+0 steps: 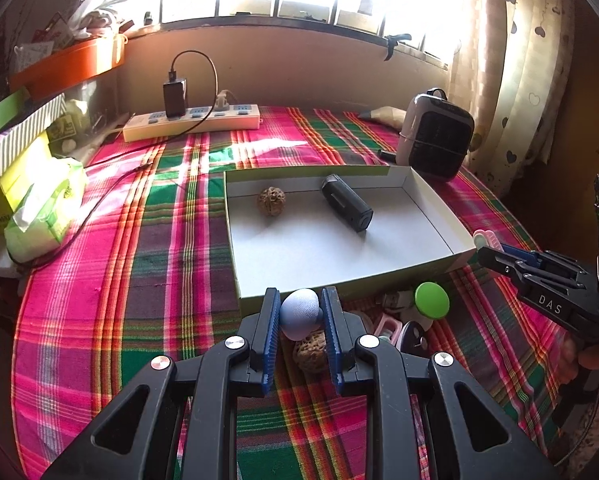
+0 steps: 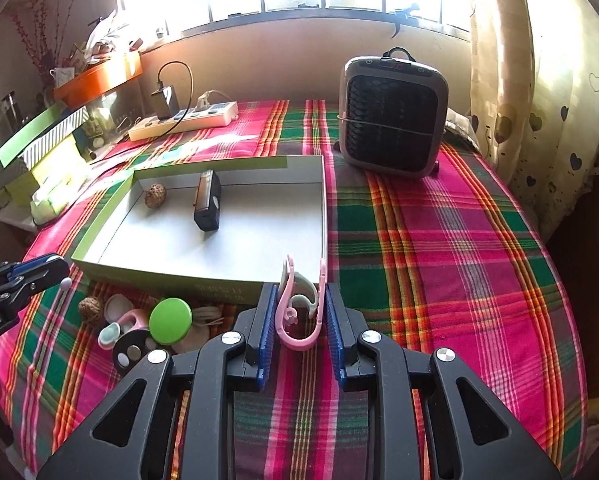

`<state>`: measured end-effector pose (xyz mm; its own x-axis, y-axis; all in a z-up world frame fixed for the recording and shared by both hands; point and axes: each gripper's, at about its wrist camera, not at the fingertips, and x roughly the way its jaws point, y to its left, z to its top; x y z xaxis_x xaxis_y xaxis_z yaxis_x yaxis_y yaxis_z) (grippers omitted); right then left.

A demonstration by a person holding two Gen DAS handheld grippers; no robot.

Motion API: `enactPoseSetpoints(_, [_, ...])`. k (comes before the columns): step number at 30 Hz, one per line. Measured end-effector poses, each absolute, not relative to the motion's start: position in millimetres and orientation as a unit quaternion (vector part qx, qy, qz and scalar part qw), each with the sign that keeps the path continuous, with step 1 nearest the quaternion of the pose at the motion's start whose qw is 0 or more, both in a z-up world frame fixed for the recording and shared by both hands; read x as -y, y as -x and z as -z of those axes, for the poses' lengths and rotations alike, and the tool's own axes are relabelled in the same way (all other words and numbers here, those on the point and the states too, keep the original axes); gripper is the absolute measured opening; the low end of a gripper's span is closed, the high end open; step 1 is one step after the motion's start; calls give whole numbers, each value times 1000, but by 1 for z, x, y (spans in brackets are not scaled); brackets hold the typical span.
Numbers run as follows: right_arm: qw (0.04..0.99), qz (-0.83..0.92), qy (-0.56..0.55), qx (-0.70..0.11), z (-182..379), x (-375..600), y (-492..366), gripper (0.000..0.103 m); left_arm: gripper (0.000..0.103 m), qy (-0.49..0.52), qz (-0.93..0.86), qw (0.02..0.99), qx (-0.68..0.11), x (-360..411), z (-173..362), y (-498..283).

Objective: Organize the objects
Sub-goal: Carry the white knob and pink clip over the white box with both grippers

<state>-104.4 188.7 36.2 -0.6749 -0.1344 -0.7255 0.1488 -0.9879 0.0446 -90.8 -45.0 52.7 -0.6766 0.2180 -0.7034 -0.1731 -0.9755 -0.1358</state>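
A shallow white-lined box lies on the plaid cloth, holding a walnut and a black device. My left gripper is shut on a pale blue egg-shaped object, held just above the box's near wall. Under it lies another walnut. My right gripper is shut on a pink clip at the box's near right corner. In front of the box sits a pile with a green round lid, a walnut and several small pink and white pieces.
A grey fan heater stands at the back right. A power strip with a black charger lies at the back left. Tissue packs and stacked boxes line the left edge. A curtain hangs at the right.
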Motion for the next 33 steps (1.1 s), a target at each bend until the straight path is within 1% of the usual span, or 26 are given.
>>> enactPoseSetpoints(16, [107,913,-394,-19,-45,-170,134,25,19,398,-909,119,31,39,-49,133])
enactPoseSetpoints(24, [131,904,-405,-30,-41,-155,158,25,20,402,-907,125,16,31,-49,158])
enactPoseSetpoints(33, [146,895,-418,-53,-33,-143,188,25,20,422,-896,135,23,20,-42,195])
